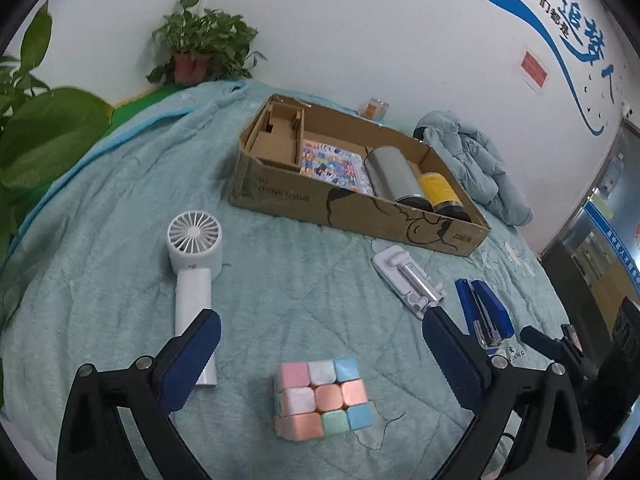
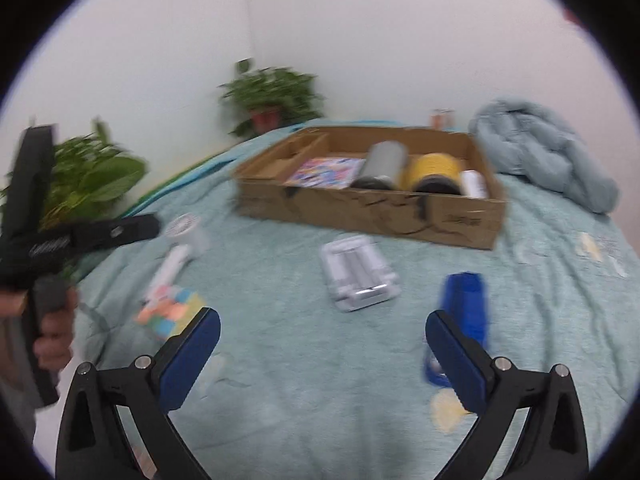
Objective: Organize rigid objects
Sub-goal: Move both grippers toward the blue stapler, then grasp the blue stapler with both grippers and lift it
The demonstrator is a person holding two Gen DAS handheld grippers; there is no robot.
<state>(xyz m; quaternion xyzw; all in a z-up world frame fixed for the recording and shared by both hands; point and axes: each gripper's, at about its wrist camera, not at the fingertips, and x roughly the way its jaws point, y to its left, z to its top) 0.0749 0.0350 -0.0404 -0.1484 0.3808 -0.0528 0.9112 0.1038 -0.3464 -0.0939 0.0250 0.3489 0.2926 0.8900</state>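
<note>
A pastel puzzle cube (image 1: 321, 396) lies on the teal blanket between the open fingers of my left gripper (image 1: 320, 344). A white hand fan (image 1: 195, 276) lies left of it, a white folding stand (image 1: 409, 280) and a blue stapler (image 1: 484, 312) to the right. The cardboard box (image 1: 352, 204) behind holds a colourful booklet (image 1: 334, 168), a grey cylinder (image 1: 394, 176) and a yellow-labelled can (image 1: 442, 192). My right gripper (image 2: 322, 346) is open and empty above the blanket, with the stapler (image 2: 464, 312) by its right finger, the stand (image 2: 358, 272) ahead and the cube (image 2: 170, 312) to its left.
A potted plant (image 1: 204, 48) stands in the far corner and large leaves (image 1: 48, 136) at the left edge. A pale blue jacket (image 1: 476, 164) lies behind the box at right. A small jar (image 1: 376, 109) stands by the wall. The left gripper shows in the right wrist view (image 2: 80, 236).
</note>
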